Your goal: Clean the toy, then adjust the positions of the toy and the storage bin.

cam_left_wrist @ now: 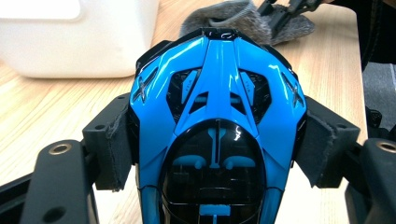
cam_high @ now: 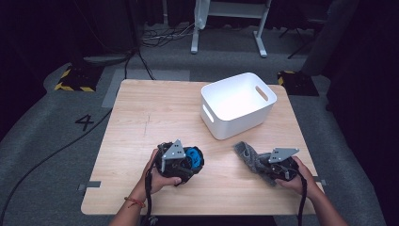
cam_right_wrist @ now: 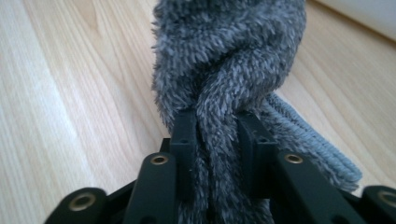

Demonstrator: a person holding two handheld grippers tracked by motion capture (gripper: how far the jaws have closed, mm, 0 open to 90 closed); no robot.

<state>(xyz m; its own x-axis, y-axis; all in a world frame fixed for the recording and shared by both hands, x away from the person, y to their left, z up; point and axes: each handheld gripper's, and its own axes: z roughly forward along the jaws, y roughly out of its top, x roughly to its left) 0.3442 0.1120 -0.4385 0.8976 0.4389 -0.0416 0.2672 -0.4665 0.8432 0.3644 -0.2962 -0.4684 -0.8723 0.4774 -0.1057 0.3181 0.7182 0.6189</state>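
Two things are in hand on a light wooden tabletop (cam_high: 141,122), and the one container, a white bin (cam_high: 237,104) with slot handles, stands at the far right of it with nothing visible inside; its floor reads as bare white from the high view. Judging by the layout, the work looks like clearing loose items into that bin, and both items sit short of it, near the person's edge. The grey fuzzy cloth (cam_high: 249,156) lies just in front of the bin, and the right hand-held gripper (cam_high: 269,170) has a twisted fold of it between narrow jaws, the pads pressing the pile on both sides. That pinch takes in only a thin rope of fabric, so the cloth should be lifted high enough for its trailing end to clear the bin's near wall, then released over the middle rather than the rim. The blue and black toy car (cam_left_wrist: 217,135) sits in the left hand-held gripper (cam_high: 189,162), whose padded jaws clamp its flanks at a fairly wide setting, at the front left of the tabletop, well apart from the bin. Its glossy shell looks slippery, so it is best carried level and set down low inside.
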